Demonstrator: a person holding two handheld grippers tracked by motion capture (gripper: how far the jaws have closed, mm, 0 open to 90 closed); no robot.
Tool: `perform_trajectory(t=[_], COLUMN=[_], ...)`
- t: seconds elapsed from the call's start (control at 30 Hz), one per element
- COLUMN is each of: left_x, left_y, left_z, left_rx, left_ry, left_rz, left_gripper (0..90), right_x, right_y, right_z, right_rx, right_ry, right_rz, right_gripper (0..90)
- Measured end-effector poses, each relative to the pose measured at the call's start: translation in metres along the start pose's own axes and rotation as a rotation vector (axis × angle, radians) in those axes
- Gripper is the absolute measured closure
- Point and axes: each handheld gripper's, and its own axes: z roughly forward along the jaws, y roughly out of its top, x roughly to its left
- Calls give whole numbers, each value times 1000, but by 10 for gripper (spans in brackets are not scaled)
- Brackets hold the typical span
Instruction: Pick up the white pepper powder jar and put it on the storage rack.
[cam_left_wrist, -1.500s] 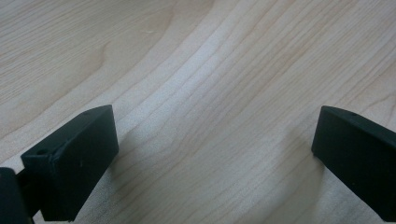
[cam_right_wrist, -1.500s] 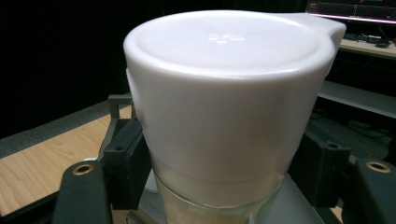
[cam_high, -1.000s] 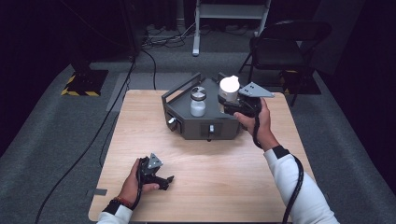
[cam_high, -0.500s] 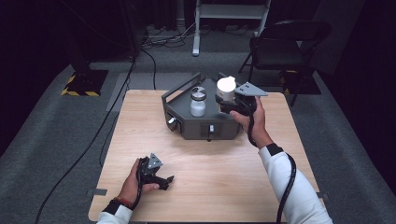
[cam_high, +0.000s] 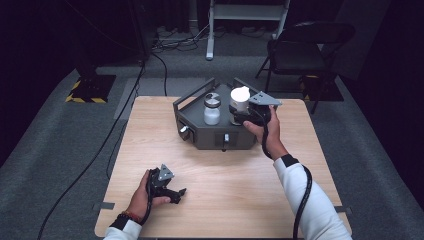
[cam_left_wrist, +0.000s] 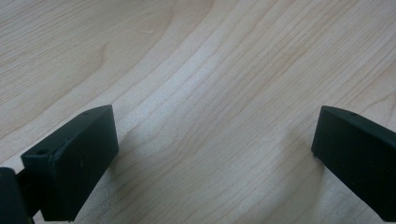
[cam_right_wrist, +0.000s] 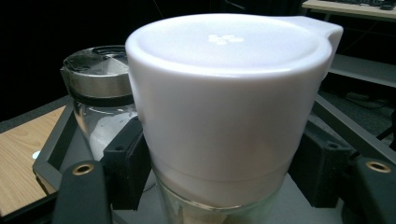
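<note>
A clear jar with a white flip cap (cam_high: 240, 96) (cam_right_wrist: 229, 102) is held upright over the right part of the dark grey tray (cam_high: 196, 134), my right gripper (cam_high: 244, 116) (cam_right_wrist: 219, 168) shut on its body just under the cap. Beside it, to the left on the tray, stands a glass shaker with a metal lid (cam_high: 211, 108) (cam_right_wrist: 100, 93), partly full of white grains. My left gripper (cam_high: 176, 193) rests on the wooden table (cam_high: 240, 200) near its front left, open, with only bare wood (cam_left_wrist: 210, 116) between its jaws.
The tray is a low angular box with raised rails and knobs on its front face, set at the back middle of the table. A black folding chair (cam_high: 305, 50) and cables on the grey floor lie beyond the table.
My right gripper has carried the white-capped jar down and to the left, closer to the shaker on the tray. The left gripper has stayed where it was.
</note>
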Motion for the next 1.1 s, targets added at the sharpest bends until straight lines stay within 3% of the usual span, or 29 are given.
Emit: perform_trajectory(t=[0.8,1.0,1.1], left_x=[0,0,0], left_y=[0,0,0], left_z=[0,0,0], left_rx=[1,1,1], left_ry=[-3,-3,-3], left_rz=[5,6,6], left_gripper=[0,0,0], right_x=[-9,-11,-12], right_y=[-11,-12,-8], right_z=[5,5,7], right_rx=[8,19,61], right_ry=[14,9,21], right_rz=[59,61,34], right_gripper=[286,226,118])
